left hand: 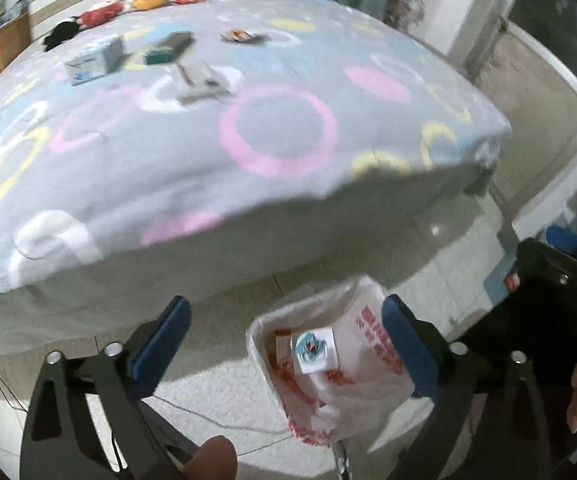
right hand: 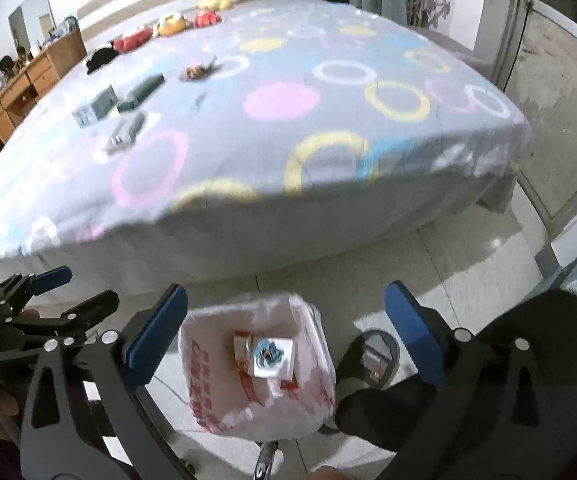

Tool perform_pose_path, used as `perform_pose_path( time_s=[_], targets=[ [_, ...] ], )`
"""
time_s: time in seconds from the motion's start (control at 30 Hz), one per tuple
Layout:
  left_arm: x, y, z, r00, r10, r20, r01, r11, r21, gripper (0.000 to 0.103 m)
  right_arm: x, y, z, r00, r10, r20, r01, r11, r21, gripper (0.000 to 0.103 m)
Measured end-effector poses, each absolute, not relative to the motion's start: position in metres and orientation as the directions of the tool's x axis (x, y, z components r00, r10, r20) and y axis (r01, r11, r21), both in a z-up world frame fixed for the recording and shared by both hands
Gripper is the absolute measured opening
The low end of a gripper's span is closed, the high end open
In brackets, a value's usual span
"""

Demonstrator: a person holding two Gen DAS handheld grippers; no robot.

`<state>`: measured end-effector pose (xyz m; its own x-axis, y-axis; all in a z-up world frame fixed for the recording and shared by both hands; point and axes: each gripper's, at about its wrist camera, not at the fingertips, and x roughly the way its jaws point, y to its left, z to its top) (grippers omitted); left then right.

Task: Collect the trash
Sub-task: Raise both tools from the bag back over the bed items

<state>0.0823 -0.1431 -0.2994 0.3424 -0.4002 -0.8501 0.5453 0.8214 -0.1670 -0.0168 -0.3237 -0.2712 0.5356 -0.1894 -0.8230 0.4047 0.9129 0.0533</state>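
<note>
The soft grey bed blanket (right hand: 224, 128) has pink, yellow, white and blue rings and pink dots. The thin white plastic bag (right hand: 312, 376) has red writing on it. Inside lies a small white box (right hand: 274, 358) with a blue picture. The gripper pads (left hand: 160, 344) are blue on black arms.

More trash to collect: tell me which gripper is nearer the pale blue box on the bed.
Left gripper, probably: the box lies ahead-left of both; right gripper hovers farther right.
</note>
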Motion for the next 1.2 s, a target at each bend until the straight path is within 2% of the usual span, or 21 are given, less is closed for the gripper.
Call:
perform_pose_path(
  time_s=[0.5,0.93,1.2],
  targets=[
    [0.129,-0.1,-0.261,0.486,-0.366,-0.794,0.374,0.908,-0.19,0.095,0.037,-0.313,-0.213,0.639,-0.21,-0.74,0.34,0.94,0.027,0.096],
    [0.213,-0.047,-0.216,0.592,-0.284,-0.755,0.257,0.954,-0.157,0.095,0.114,-0.256,-0.198,0.645,-0.124,-0.754,0.211,0.977,0.02,0.096],
    [0.269,-0.044,-0.2,0.636,-0.269,-0.723,0.268,0.956,-0.12,0.095,0.16,-0.228,-0.203,0.627,-0.101,-0.773,0.176,0.984,0.015,0.096]
  ],
)
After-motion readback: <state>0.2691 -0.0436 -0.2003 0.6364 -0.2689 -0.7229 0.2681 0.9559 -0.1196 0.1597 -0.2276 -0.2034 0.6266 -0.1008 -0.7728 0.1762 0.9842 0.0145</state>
